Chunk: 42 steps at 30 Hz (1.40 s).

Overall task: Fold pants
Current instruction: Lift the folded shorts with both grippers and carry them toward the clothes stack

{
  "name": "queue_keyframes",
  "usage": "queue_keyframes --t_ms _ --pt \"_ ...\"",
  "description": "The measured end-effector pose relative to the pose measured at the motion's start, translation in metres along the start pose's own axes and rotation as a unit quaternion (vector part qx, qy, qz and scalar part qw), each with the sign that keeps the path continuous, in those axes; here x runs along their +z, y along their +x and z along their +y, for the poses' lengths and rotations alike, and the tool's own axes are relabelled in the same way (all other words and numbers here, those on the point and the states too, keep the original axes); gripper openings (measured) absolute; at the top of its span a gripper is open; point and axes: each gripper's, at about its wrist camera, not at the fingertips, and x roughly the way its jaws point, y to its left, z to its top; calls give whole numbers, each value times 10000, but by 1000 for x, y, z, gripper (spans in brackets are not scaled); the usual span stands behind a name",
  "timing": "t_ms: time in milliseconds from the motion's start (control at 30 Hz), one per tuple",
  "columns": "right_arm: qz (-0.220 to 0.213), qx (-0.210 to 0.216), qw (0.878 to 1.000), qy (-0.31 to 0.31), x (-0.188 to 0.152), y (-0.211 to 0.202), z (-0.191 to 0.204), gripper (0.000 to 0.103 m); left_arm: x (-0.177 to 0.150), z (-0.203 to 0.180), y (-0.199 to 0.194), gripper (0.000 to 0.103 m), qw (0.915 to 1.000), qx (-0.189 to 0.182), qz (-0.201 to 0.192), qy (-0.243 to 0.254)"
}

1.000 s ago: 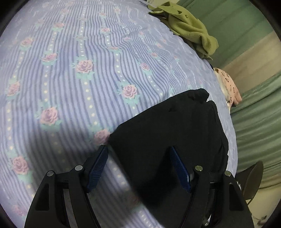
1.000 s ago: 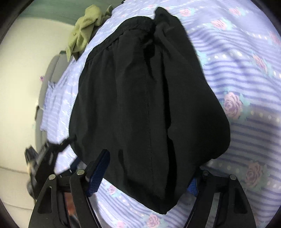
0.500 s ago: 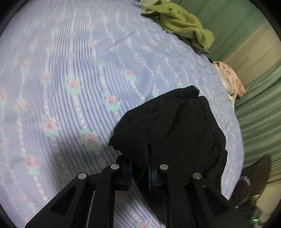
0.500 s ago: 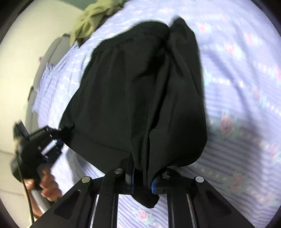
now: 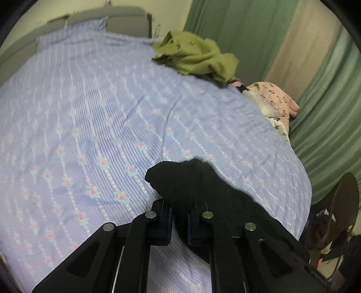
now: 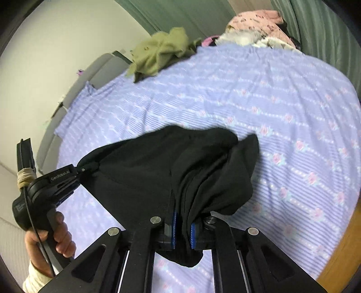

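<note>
Left tool [image 5: 179, 222] and right tool [image 6: 183, 228] each clench a pants [image 6: 158, 171] corner; carrying both level over the bed [image 6: 270, 101] should keep the fold square.

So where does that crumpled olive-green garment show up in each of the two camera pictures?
Left wrist view: the olive-green garment lies top centre-right, at the bed's far edge by the green curtain.
Right wrist view: it sits upper centre-left, again on the far edge.
Shared landmark: the pink patterned clothing lies just right of it in both.
</note>
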Motion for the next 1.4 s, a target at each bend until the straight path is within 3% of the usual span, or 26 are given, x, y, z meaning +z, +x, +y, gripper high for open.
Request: queue_keyframes --t_ms 233,533,733,1067,1400 --pt "-104 249 9993 -265 -28 -78 13 9 -33 -14 -89 11 9997 26 -247 75" --pt "-300 410 9957 -777 -103 -170 35 9 -116 -14 -208 10 9975 123 -676 166" --pt "-481 584 9917 -1039 -155 -222 57 9 -172 6 -279 10 9957 290 -853 194" --pt "-225 1000 9861 -1305 -241 -260 112 9 -233 82 -377 10 9943 510 -931 -123" --pt "-253 1327 9775 -1620 -303 -273 204 9 -249 181 -450 10 9919 438 -1177 -178"
